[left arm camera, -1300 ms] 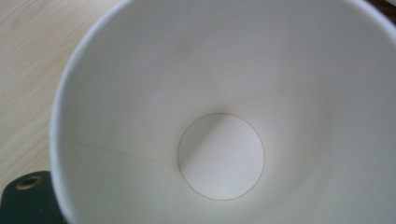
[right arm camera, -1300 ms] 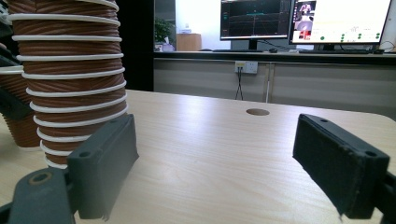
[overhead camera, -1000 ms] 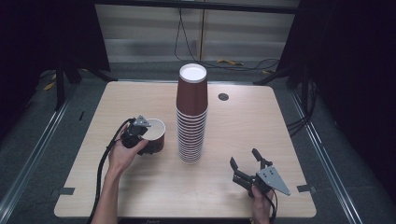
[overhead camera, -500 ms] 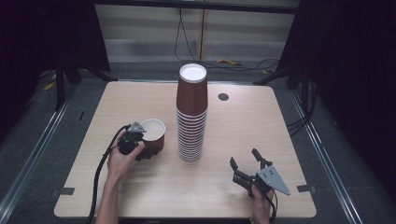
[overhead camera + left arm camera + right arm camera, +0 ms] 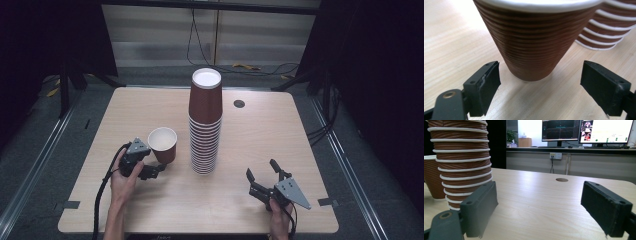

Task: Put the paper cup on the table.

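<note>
- Left gripper (image 5: 541, 82): jaws stand apart, wider than the foot of the single cup (image 5: 536, 40), and have just been closing a little. The cup's base sits just ahead of the tips, in line with the gap rather than properly between the pads. Neither pad touches it, so nothing is held.
- In the high view the left gripper (image 5: 154, 171) lies low by the table (image 5: 280, 135), just on the near side of the cup (image 5: 162, 144), pointing at its lower wall.
- Right gripper (image 5: 262, 172): jaws spread wide and empty, parked at the near right of the table, well apart from both cups. In its own view the right gripper (image 5: 539, 195) has bare tabletop between the pads.
- Where the things are: the cup stands upright, mouth up, on the table just left of the tall cup stack (image 5: 205, 125), near it but not touching. The stack is upside down, near the table's middle.
- Step in hand, my read: the left gripper is lining up on the lone cup for a side grasp. The grip is not yet made.
- Next move calls for: push forward until the cup wall is between the pads, then close gently.
- Watch-outs: the ribbed paper wall will crush if squeezed hard. A low grip on a tapered cup may slip or tip it toward the stack.
</note>
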